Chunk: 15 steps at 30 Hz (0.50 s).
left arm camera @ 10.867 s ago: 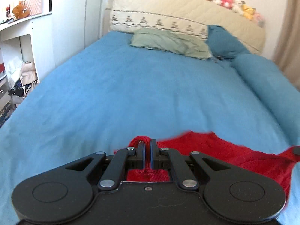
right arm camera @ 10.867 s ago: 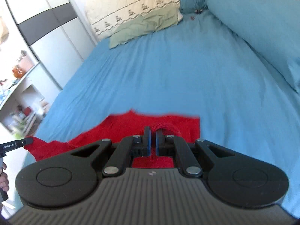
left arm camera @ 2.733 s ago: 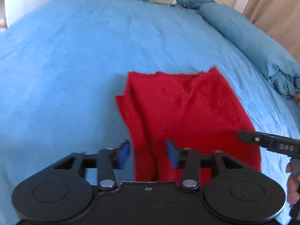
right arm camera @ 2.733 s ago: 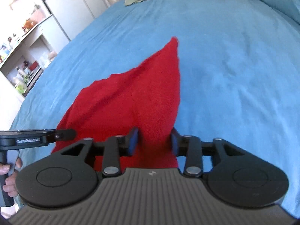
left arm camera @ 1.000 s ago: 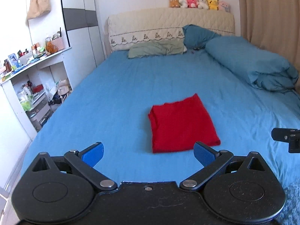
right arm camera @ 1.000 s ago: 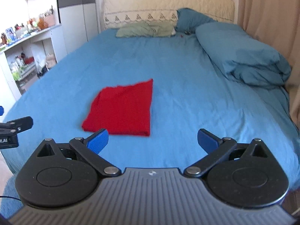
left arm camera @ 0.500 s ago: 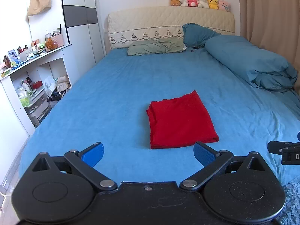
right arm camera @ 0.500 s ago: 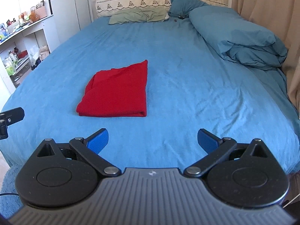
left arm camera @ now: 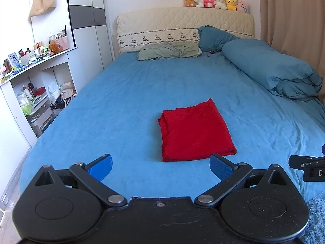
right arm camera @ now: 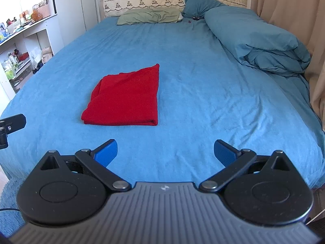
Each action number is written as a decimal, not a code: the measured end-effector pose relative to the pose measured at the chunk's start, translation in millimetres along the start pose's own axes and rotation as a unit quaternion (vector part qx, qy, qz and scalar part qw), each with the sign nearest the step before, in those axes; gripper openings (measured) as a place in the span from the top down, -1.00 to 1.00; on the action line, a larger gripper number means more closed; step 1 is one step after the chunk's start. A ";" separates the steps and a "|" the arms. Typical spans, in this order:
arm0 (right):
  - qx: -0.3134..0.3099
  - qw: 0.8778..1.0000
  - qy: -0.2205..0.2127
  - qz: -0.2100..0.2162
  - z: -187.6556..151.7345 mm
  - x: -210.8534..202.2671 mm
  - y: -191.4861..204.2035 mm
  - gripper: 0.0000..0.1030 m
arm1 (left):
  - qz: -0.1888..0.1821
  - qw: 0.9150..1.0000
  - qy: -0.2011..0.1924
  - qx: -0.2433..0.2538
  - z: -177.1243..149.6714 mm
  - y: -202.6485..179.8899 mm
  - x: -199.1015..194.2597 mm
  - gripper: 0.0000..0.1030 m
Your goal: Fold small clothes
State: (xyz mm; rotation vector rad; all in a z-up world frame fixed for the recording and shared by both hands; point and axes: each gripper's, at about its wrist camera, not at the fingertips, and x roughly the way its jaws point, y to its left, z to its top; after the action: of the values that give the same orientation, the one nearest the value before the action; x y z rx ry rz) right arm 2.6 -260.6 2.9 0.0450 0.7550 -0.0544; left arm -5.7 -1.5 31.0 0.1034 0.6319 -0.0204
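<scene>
Near the middle of the left wrist frame, one red garment (left arm camera: 195,130) lies folded into a flat rectangle on the blue bedsheet (left arm camera: 126,105), with nothing on top of it. It sits above and between the two blue pads of the left gripper (left arm camera: 160,167), well apart from them, and touches neither. That gripper's fingers are spread wide and hold nothing.

From the right wrist view the same red garment (right arm camera: 126,99) appears left of centre, up and to the left of the right gripper (right arm camera: 165,152), again well clear of its pads. This gripper is likewise spread wide and empty. A black part of the other tool shows at the left edge of this frame, and one shows at the right edge of the left wrist frame.

Farther out, toward the top of the left wrist frame, lie one green pillow (left arm camera: 168,50) and one dark teal pillow (left arm camera: 213,37) against a cream quilted headboard (left arm camera: 182,20). One folded blue duvet (left arm camera: 272,69) fills the right side. Six plush toys (left arm camera: 216,1) sit in a row on top of the headboard. At the upper left, one beige bag (left arm camera: 42,2) hangs above cluttered white shelves (left arm camera: 30,77).
</scene>
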 end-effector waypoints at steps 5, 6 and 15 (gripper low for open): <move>0.000 1.000 0.000 -0.002 -0.7 -0.3 2.2 -1.00 | 0.001 1.000 0.000 -0.004 0.8 -0.5 -0.4 -1.00; -0.001 1.000 0.000 -0.001 -1.1 0.0 2.5 -1.00 | 0.001 1.000 0.000 -0.004 0.7 -0.5 -0.2 -1.00; -0.007 1.000 0.002 0.003 2.9 4.1 -5.0 -1.00 | 0.002 1.000 0.001 -0.004 0.7 -0.8 0.1 -1.00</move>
State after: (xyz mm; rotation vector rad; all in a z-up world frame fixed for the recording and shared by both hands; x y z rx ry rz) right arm 7.2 -265.9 2.1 0.0338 0.7599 -0.0435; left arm -5.3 -2.3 31.5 0.0963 0.6328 -0.0141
